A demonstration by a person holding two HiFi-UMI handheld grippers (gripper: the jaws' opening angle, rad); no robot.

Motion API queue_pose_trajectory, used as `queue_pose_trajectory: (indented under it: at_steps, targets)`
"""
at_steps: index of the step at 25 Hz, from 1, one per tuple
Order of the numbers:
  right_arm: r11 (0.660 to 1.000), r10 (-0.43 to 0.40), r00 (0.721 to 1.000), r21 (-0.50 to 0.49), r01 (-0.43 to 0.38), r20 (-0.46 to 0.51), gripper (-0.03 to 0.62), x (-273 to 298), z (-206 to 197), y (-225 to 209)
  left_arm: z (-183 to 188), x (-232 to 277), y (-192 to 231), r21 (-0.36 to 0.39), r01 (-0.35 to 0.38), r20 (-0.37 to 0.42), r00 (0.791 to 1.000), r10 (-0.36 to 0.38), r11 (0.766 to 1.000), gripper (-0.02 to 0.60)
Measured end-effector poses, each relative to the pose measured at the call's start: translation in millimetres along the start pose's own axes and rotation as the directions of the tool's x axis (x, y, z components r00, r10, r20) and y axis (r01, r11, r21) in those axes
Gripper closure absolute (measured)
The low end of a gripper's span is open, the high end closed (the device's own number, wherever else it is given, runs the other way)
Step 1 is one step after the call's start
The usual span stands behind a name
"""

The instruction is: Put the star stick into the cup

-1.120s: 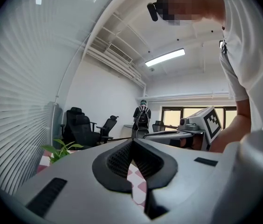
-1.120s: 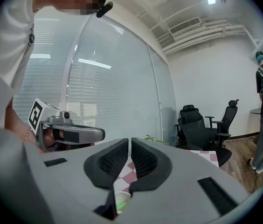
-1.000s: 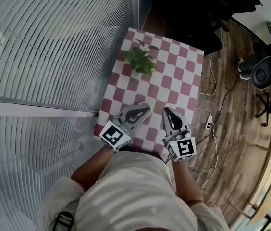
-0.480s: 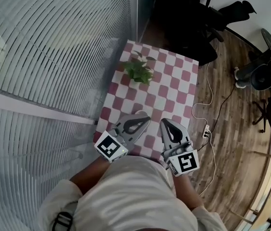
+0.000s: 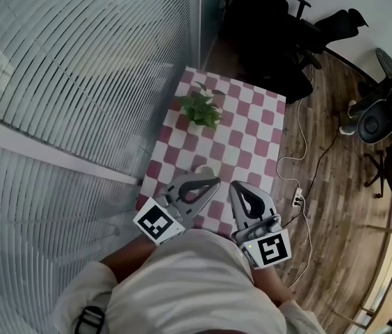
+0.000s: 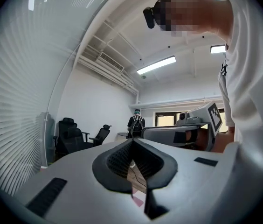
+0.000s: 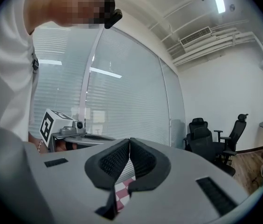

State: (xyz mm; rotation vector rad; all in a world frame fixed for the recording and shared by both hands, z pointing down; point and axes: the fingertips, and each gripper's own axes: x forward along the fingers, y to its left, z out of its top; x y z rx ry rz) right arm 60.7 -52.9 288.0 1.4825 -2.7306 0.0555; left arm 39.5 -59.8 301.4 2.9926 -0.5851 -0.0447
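We see both grippers lifted back from red-and-white checked desk (image 5: 253, 126) within last second. Left gripper (image 5: 215, 181), right gripper (image 5: 234, 185): fingers (image 6: 115, 158) closed, empty. Small white cup (image 5: 203, 170) now uncovered; star stick not discernible, so placement probably done.

Slatted blinds (image 5: 78, 68) cover the glass wall beside a wood-plank floor (image 5: 342, 207). Black office chairs (image 5: 307, 26) stand by the white wall (image 5: 387, 5), and strip lights (image 6: 155, 65) glow overhead.
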Motion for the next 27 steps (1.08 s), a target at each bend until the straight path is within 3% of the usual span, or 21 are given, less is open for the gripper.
queue_pose_trajectory:
  at_steps: [27]
  targets:
    - [1.000, -0.020, 1.000, 0.024, 0.019, 0.022, 0.563, 0.3, 9.2, 2.5, 7.7, -0.4, -2.4, 0.006, -0.006, 0.024, 1.000, 0.006, 1.000, 0.549]
